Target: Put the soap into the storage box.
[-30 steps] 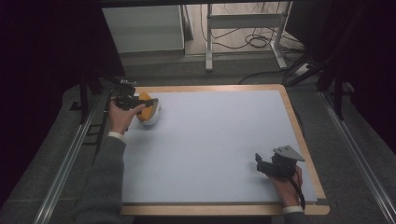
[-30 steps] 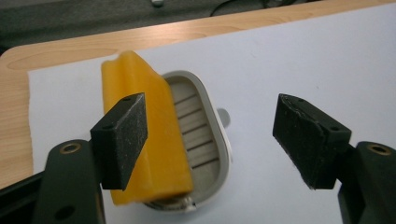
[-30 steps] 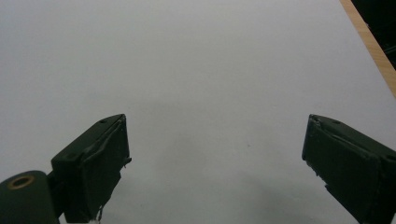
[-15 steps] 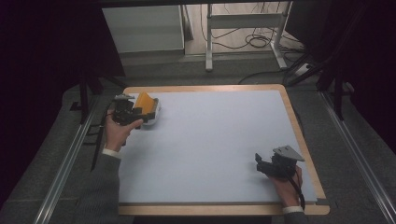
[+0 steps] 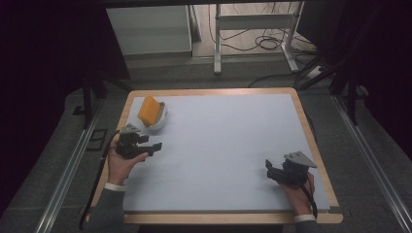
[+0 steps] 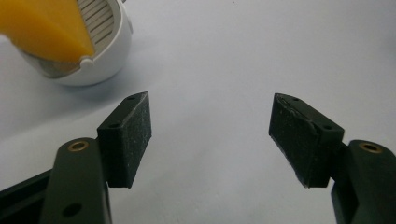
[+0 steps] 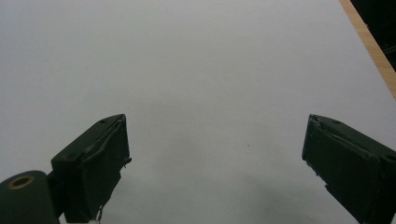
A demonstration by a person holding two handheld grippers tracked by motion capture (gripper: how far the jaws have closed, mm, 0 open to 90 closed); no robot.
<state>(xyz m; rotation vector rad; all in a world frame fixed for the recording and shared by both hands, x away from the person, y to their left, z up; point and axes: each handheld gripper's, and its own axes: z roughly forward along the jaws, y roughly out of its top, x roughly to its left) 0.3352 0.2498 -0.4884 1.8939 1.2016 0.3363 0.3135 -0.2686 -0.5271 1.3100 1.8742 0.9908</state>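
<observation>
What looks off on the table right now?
The yellow wedge sits tilted in the white bowl at the table's far left corner, sticking out over the rim rather than lying inside. Nothing looks spilled. The right claw's pads look frayed at the edges. Both claws are open, holding nothing.

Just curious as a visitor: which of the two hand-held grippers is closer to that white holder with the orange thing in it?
The left gripper, near the table's left edge; the white holder sits just beyond it. The right gripper is far across the table.
</observation>
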